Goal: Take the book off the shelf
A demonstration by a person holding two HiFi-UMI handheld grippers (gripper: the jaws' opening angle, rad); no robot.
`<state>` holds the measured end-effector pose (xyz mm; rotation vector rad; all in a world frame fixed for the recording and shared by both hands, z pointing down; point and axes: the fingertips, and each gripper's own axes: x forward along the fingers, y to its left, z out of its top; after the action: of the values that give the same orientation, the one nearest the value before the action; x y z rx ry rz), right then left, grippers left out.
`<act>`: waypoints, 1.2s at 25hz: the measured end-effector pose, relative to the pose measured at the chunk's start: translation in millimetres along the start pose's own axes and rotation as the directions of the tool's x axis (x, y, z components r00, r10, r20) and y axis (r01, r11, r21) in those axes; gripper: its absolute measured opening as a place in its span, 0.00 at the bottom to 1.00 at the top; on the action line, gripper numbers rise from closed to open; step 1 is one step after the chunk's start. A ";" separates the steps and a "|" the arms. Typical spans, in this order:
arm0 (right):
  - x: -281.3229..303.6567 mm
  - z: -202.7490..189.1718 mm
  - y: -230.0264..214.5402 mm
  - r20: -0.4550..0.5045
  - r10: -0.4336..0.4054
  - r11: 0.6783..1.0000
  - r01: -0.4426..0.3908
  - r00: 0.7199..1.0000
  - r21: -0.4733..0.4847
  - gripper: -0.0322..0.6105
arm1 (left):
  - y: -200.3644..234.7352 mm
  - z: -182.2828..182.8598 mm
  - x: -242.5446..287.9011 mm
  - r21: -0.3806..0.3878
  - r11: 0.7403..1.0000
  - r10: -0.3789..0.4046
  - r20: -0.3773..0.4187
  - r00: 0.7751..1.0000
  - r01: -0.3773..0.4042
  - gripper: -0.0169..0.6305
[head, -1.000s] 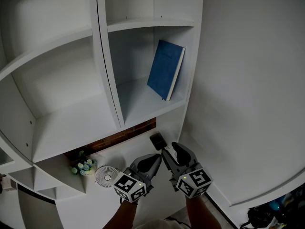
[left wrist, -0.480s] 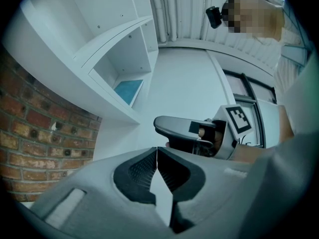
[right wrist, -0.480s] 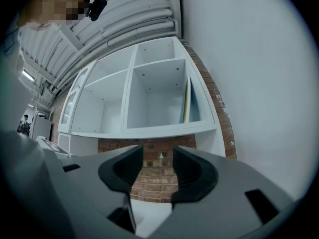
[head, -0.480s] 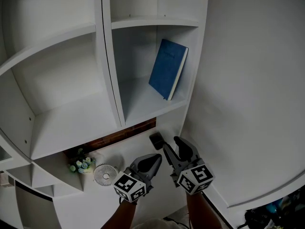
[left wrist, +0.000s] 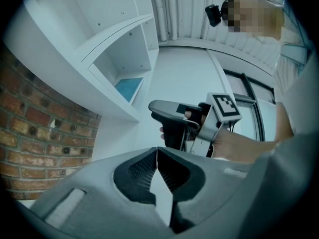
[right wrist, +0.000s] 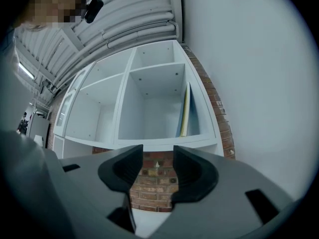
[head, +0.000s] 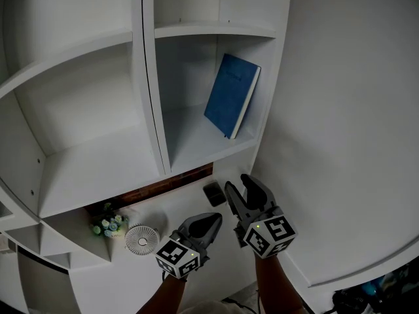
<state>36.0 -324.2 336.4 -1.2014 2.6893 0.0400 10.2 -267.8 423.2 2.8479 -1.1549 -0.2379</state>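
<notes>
On the head view I see the blue hardcover book [head: 230, 95] leaning tilted against the right wall of the right compartment in the white shelf unit [head: 149, 77], its lower edge on the board. Both grippers hang below it, well apart from it: the left gripper [head: 209, 221] nearer, the right gripper [head: 241, 186] just to its right. On the left gripper view, the jaws meet at the tips, empty. On the right gripper view, the jaws stand apart, empty, with the red brick wall [right wrist: 157, 177] in the gap.
</notes>
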 end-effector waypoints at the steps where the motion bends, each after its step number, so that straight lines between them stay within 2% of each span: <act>1: 2.6 3.0 -1.5 0.003 -0.001 1.000 0.001 1.000 -0.003 0.34 | 0.3 -0.4 0.4 -0.001 1.000 0.000 0.000 1.000 0.000 0.04; 18: 44.2 42.3 -30.6 0.026 -0.034 0.999 0.035 0.999 -0.031 0.35 | 7.2 -6.0 1.2 -0.015 1.000 0.004 -0.001 1.000 -0.004 0.04; 30: 66.8 46.8 -48.3 -0.003 -0.076 0.997 0.076 0.997 -0.011 0.35 | 11.5 -7.5 -1.2 -0.020 1.000 0.012 0.000 1.000 -0.012 0.04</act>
<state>36.0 -400.8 280.6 -1.3077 2.6470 0.0416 2.7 -275.3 432.0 2.8231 -1.1626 -0.2472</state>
